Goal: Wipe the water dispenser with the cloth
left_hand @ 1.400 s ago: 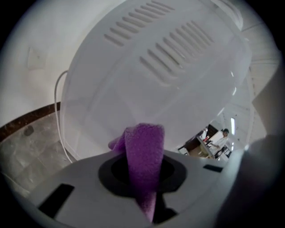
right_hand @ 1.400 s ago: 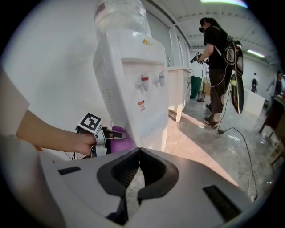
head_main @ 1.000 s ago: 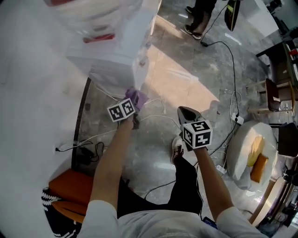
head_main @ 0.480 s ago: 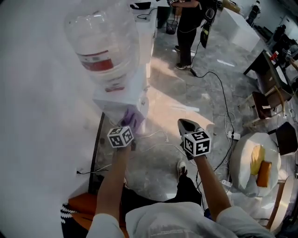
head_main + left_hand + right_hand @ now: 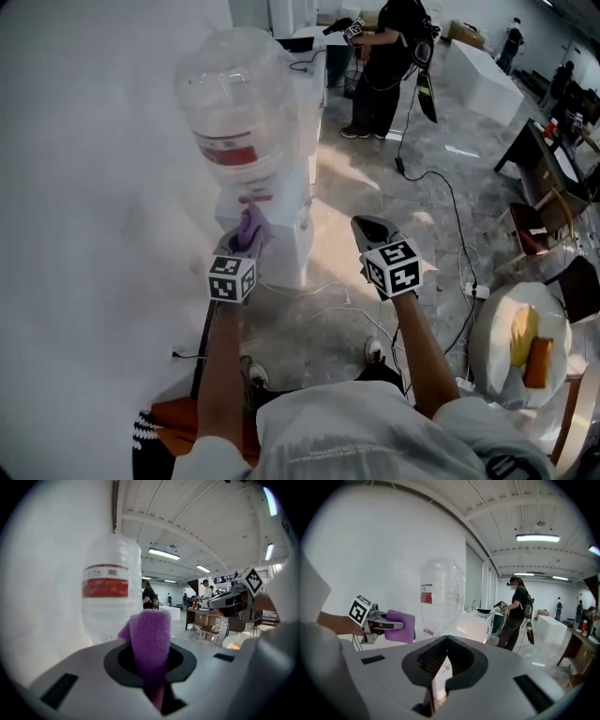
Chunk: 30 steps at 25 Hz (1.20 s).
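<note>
While left gripper [image 5: 244, 238] jaws clamp cloth [image 5: 249, 223] near water dispenser [image 5: 286, 242] top edge, right gripper [image 5: 367, 228] jaws closed, empty, well clear.

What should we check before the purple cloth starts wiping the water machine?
1. Fuzzy purple cloth gripped by the left hand-held gripper: ok, jaws shut on it.
2. Cloth touching the white water dispenser: cannot tell; it is close to the top.
3. Right hand-held gripper out of the way: ok, shut, empty, held apart.
4. Clear plastic bottle standing upright on the dispenser: ok.
5. White cables on the floor nearby: not ok, possible trip risk.
</note>
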Each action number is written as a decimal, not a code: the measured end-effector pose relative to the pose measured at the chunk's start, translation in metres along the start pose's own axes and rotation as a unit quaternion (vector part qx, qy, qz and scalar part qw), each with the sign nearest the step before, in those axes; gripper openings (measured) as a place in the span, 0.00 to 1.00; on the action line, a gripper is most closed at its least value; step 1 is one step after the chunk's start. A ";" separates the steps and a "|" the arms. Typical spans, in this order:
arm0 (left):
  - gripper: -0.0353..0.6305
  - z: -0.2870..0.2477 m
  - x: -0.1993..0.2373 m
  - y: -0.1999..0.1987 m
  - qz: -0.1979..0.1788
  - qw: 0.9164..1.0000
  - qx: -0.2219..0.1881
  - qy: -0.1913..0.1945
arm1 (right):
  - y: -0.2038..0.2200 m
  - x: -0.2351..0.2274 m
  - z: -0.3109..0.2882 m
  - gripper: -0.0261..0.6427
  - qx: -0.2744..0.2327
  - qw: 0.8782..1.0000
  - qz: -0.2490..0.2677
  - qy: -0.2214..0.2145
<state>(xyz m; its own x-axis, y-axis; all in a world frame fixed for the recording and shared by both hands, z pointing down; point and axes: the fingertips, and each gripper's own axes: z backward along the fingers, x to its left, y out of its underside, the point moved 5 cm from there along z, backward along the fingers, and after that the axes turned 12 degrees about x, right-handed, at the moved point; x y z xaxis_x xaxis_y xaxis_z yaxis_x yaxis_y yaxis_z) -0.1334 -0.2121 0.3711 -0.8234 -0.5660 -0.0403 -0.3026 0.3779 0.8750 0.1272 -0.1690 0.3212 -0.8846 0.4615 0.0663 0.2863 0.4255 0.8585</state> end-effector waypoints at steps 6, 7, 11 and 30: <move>0.13 0.047 0.025 -0.054 -0.039 0.998 -0.038 -0.022 | -0.058 0.016 -0.003 0.06 -0.038 0.998 0.049 -0.005; 0.13 0.054 0.026 -0.061 -0.045 0.998 -0.041 -0.027 | -0.065 0.018 -0.003 0.06 -0.045 0.997 0.056 -0.006; 0.13 0.076 0.031 -0.087 -0.056 0.996 -0.059 -0.033 | -0.097 0.026 0.000 0.06 -0.067 0.994 0.085 -0.011; 0.13 0.119 0.013 -0.150 -0.120 0.984 -0.123 -0.052 | -0.168 0.036 0.027 0.06 -0.131 0.979 0.153 -0.019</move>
<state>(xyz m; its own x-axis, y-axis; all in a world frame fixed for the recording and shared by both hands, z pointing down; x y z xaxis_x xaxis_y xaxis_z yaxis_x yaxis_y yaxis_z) -0.1556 -0.1892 0.1815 -0.7908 -0.5352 -0.2970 -0.3792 0.0475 0.9241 0.0574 -0.2031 0.1659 -0.7567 0.5670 0.3253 0.4268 0.0516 0.9029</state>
